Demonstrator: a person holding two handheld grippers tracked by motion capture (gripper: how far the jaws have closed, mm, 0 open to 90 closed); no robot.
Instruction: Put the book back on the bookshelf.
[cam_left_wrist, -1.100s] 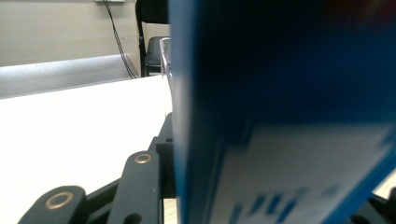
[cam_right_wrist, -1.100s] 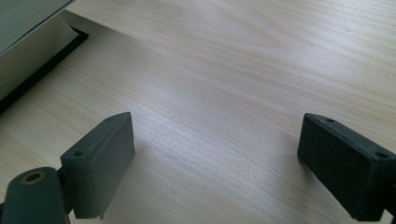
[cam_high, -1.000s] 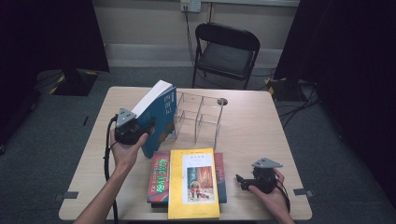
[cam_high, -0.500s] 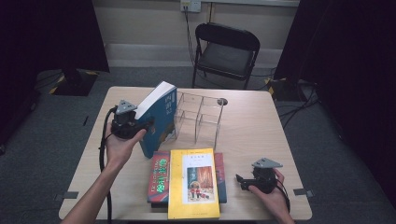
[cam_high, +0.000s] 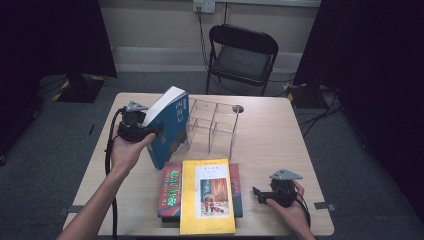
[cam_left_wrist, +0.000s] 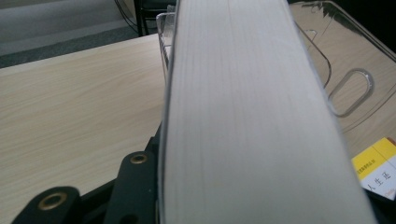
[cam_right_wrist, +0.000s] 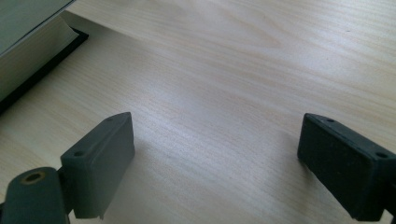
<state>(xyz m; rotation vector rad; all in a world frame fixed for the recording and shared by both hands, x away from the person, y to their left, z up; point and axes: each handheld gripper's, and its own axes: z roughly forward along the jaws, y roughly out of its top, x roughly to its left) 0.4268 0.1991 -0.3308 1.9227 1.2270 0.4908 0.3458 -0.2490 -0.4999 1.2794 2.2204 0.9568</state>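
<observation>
The left gripper (cam_high: 150, 131) clamps one blue book (cam_high: 170, 127), tilted above the table (cam_high: 280, 145) beside one clear rack (cam_high: 212, 122). Two books lie stacked: yellow book (cam_high: 207, 196) atop red book (cam_high: 170, 187). The right gripper (cam_right_wrist: 215, 163) rests wide open, empty.

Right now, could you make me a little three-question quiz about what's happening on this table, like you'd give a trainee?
1. True or false: the left tongs grip the blue book.
2. What lies on top of the red book? A) a yellow book B) a mug C) a pen
3. Fill in: the right tongs stand ____ above bare table, holding nothing.

Key: 1 true, the book is clamped and tilted beside the clear rack. 2 A, the yellow book. 3 open.
</observation>
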